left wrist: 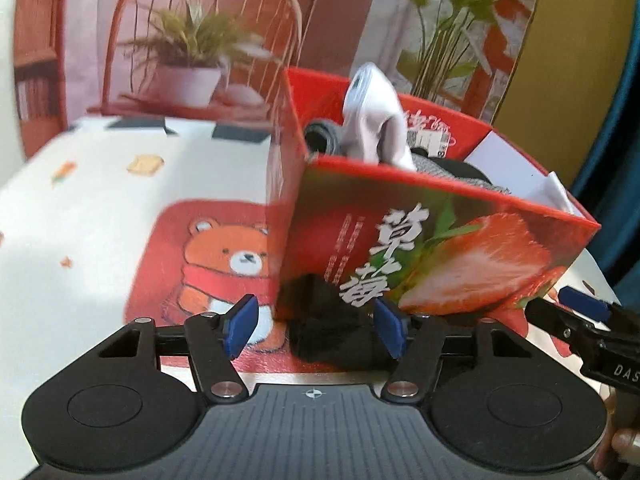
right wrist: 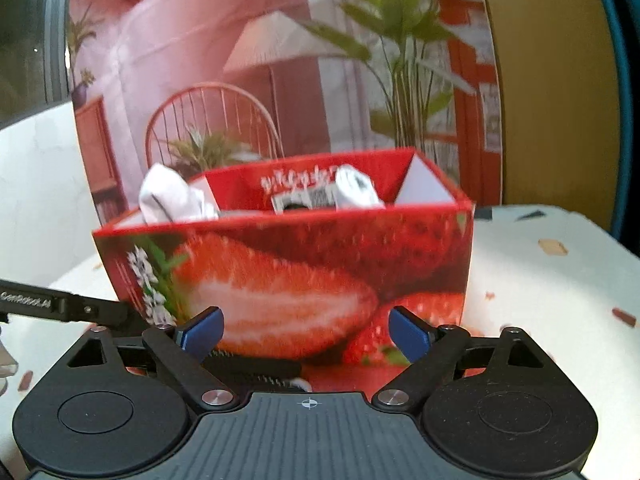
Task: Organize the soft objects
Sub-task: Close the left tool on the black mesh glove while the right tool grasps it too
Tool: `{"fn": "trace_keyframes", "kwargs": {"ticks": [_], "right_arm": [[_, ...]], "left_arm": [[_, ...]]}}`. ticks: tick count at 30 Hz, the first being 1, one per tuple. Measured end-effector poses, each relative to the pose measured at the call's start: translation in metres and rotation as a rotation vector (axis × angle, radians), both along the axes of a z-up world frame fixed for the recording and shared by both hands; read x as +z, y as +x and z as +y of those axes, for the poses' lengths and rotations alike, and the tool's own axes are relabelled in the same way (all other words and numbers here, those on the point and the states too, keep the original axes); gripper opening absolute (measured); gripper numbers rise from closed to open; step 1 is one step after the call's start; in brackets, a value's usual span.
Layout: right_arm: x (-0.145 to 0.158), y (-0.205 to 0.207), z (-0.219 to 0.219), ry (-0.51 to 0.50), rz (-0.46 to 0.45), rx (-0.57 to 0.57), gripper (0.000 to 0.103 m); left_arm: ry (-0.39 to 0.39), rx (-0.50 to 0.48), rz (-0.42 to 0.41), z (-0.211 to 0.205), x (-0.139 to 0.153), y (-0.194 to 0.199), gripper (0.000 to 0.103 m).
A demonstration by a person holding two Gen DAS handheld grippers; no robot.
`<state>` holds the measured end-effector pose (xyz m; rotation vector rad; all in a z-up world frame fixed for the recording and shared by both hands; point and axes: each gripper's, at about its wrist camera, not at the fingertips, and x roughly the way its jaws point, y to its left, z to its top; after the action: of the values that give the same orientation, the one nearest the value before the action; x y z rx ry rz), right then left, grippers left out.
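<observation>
Left wrist view: the left hand-held gripper (left wrist: 316, 326) sits low over the tabletop (left wrist: 80, 208), its blue pads apart.
Black sock: a dark sock (left wrist: 332, 320) lies on the tabletop against the foot of the box, between the left pads; the right-hand pad is at its edge, the left-hand pad stands clear of it.
Strawberry box: a red cardboard box (left wrist: 440, 248) printed with a cut strawberry stands just ahead, its corner turned toward the camera.
Box contents: a white sock (left wrist: 376, 120) pokes up above the rim, with grey fabric (left wrist: 440, 168) and more dark fabric beside it inside.
Tablecloth: white with a red panel showing a bear (left wrist: 232, 264) in a scarf.
Right wrist view: the right hand-held gripper (right wrist: 306, 332) has its pads wide apart with nothing between them, facing the long side of the box.
Other gripper: the right one's finger shows at the right edge of the left wrist view.
Backdrop: a printed scene with a chair (left wrist: 208, 40) and potted plants.
</observation>
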<state>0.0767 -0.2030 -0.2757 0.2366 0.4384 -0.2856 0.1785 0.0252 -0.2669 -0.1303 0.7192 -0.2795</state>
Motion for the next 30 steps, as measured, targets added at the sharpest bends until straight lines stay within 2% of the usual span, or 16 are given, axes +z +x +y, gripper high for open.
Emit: {"fn": "trace_keyframes", "kwargs": {"ticks": [1,2,3,6,15,23,30], "right_arm": [[-0.003,0.001,0.000,0.008,0.010,-0.004,0.087],[-0.005,0.002,-0.001,0.015,0.020,-0.007,0.086],[-0.007,0.002,-0.002,0.020,0.028,-0.010,0.086],[-0.010,0.005,-0.006,0.033,0.041,-0.011,0.085],[-0.019,0.005,-0.009,0.072,0.076,-0.002,0.081],[-0.027,0.003,-0.012,0.114,0.110,0.008,0.080],[-0.032,0.010,-0.006,0.100,0.151,0.052,0.077]], "left_arm": [[-0.005,-0.006,0.012,0.000,-0.005,0.002,0.046],[-0.007,-0.011,0.030,0.000,-0.009,0.004,0.038],[-0.019,-0.019,0.046,0.000,-0.013,0.005,0.025],[-0.012,-0.035,0.044,-0.005,-0.018,-0.001,0.021],[-0.017,-0.144,0.058,-0.027,-0.024,-0.023,0.020],[0.011,-0.108,0.034,-0.038,-0.027,-0.047,0.021],[0.027,-0.107,0.021,-0.038,-0.027,-0.046,0.023]]}}
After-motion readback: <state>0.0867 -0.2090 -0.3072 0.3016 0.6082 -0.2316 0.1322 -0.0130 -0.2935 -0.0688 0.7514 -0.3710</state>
